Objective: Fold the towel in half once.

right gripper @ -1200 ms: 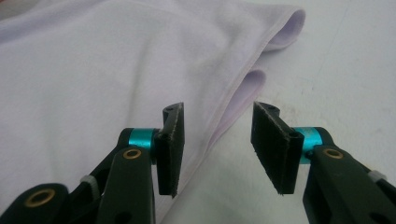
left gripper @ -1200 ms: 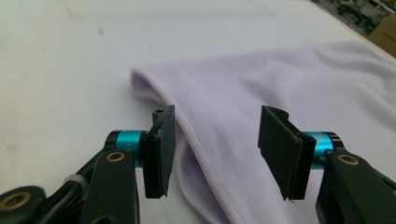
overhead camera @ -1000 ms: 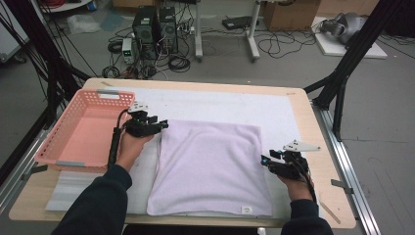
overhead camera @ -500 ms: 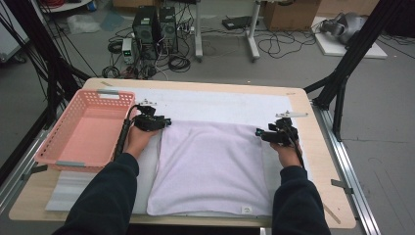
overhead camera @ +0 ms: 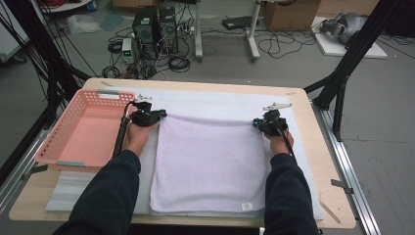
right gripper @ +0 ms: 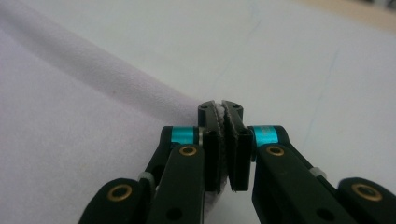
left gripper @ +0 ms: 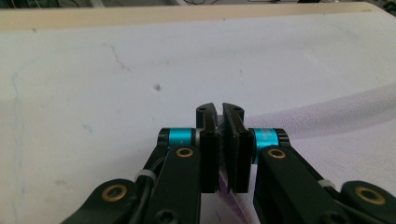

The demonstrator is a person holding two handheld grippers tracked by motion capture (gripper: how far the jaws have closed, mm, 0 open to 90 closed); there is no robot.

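1. Our left tongs (overhead camera: pixel 155 115) sit at the far left corner of the towel (overhead camera: pixel 210 164), jaws pressed together with a sliver of lilac cloth pinched between them, as the left gripper view shows (left gripper: pixel 219 140).
2. Our right tongs (overhead camera: pixel 262 123) sit at the far right corner of the same towel, jaws clamped on the cloth edge, which shows as a pale strip between the pads in the right gripper view (right gripper: pixel 220 140).
3. The towel lies flat between the two tongs and runs back from them toward us; a small label (overhead camera: pixel 246 206) sits near its closest edge.
4. The towel rests on a white mat (overhead camera: pixel 215 100) that spreads beyond both tongs on the wooden table (overhead camera: pixel 320 161).
5. A pink basket (overhead camera: pixel 80 132) stands just left of our left tongs, on the table's left side.
6. Our dark sleeves (overhead camera: pixel 110 196) reach in behind each pair of tongs.
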